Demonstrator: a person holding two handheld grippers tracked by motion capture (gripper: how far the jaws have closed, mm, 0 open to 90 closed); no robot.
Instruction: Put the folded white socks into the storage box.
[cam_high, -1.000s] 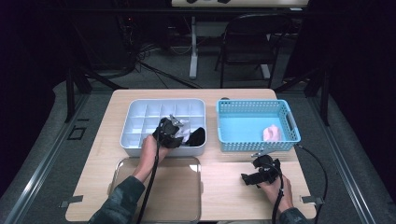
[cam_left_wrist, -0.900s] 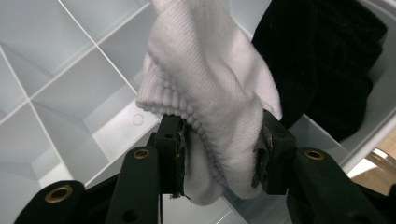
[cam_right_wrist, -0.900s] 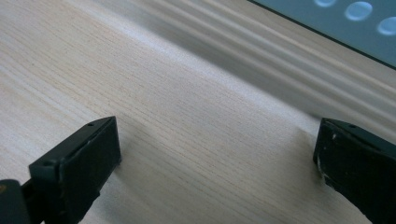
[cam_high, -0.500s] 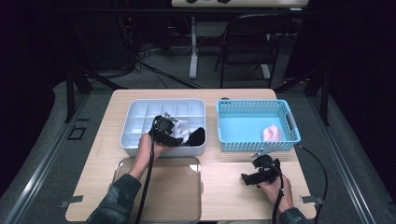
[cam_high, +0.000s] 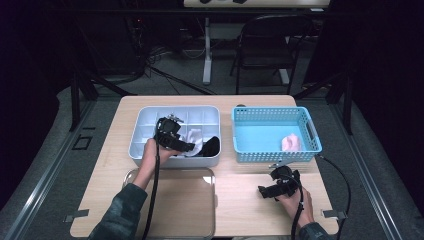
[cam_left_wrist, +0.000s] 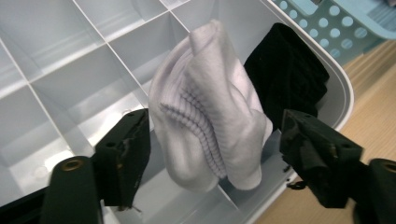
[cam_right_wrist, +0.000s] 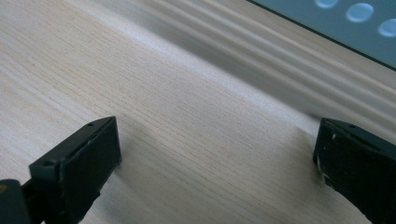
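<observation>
A rolled white sock (cam_left_wrist: 210, 121) stands across a divider in the pale compartment tray (cam_high: 150, 131), with a black sock (cam_left_wrist: 285, 70) in the compartment at the tray's right edge. My left gripper (cam_left_wrist: 215, 154) is open, one jaw on each side of the white sock and neither pressing it. From above, the left gripper (cam_high: 186, 146) lies over the tray's front part, pointing right at the white sock (cam_high: 196, 137) and black sock (cam_high: 212, 146). My right gripper (cam_high: 264, 192) rests open on the bare table in front of the blue basket (cam_high: 265, 116). Nothing is between the jaws of the right gripper (cam_right_wrist: 217, 149).
A pink cloth (cam_high: 291, 142) lies in the right part of the blue basket. A clear lid (cam_high: 190, 210) lies flat on the wooden table (cam_high: 240, 215) in front of the tray. A folding chair (cam_high: 265, 45) and cables are beyond the far edge.
My left gripper has shifted a little to the left and back over the tray. The right gripper has stayed in place.
</observation>
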